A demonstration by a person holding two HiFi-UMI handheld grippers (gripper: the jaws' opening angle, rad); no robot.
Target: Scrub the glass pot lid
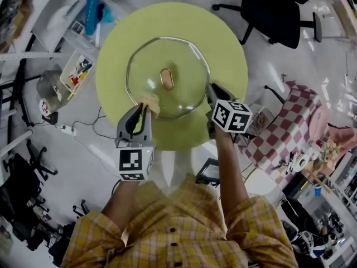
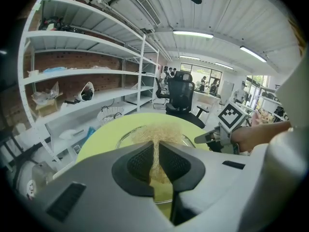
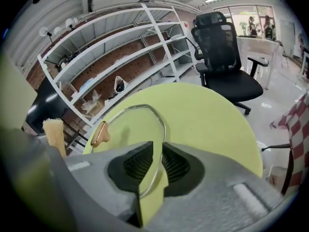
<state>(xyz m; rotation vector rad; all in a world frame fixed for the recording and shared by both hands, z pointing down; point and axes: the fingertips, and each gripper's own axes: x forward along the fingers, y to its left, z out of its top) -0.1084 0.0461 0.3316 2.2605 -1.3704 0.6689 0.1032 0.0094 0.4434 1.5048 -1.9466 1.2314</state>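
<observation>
The glass pot lid (image 1: 167,60) lies on the round yellow-green table (image 1: 223,43), its bronze knob (image 1: 167,78) in the middle. My left gripper (image 1: 144,108) is shut on a tan fibrous scrub pad (image 1: 149,101), which rests on the lid's near-left edge. In the left gripper view the pad (image 2: 155,133) fans out past the jaws of the left gripper (image 2: 157,153). My right gripper (image 1: 212,91) is shut on the lid's right rim. The right gripper view has the metal rim (image 3: 163,124) running between the jaws of the right gripper (image 3: 157,166), the knob (image 3: 100,133) beyond.
White shelving (image 1: 67,21) with bins stands left of the table. A black office chair (image 1: 273,10) is at the far right, and a checkered seat (image 1: 293,121) at the near right. Cables and a power strip (image 1: 67,130) lie on the floor.
</observation>
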